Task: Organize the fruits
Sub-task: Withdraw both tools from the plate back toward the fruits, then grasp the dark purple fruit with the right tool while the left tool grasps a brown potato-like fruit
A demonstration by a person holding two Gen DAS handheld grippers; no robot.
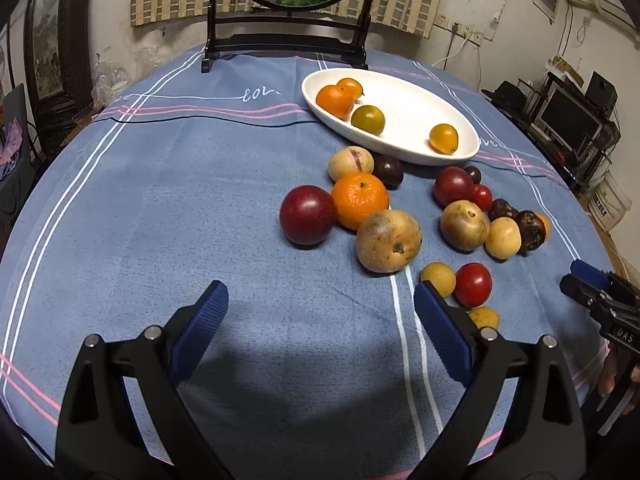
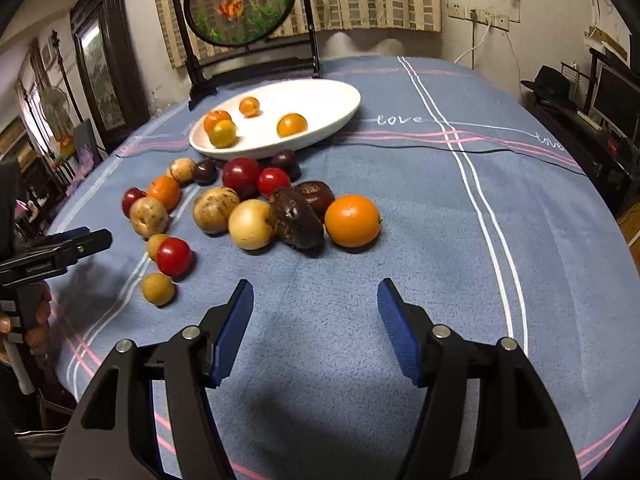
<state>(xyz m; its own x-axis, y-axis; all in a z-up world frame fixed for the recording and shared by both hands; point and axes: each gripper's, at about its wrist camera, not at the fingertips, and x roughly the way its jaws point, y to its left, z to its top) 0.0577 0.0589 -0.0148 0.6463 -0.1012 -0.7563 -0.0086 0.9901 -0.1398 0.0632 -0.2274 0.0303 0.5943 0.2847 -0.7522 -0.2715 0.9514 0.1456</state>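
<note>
A white oval dish (image 1: 416, 80) (image 2: 332, 92) at the far side of the table holds several small orange citrus fruits (image 1: 335, 101) (image 2: 292, 125). In front of it lie loose fruits: an orange (image 1: 360, 200), a dark red plum (image 1: 307, 214), a tan fruit (image 1: 388, 240), a cherry tomato (image 1: 473, 284) (image 2: 173, 257), a big orange (image 2: 352, 221) and a dark wrinkled fruit (image 2: 296, 218). My left gripper (image 1: 320, 300) is open and empty, short of the plum. My right gripper (image 2: 316, 300) is open and empty, short of the big orange.
A blue striped tablecloth (image 1: 160, 220) covers the round table. A dark framed round screen (image 1: 288, 40) (image 2: 244, 12) stands behind the dish. The other gripper shows at each view's edge, the right one (image 1: 576, 280) and the left one (image 2: 96, 238). Shelves stand at the right.
</note>
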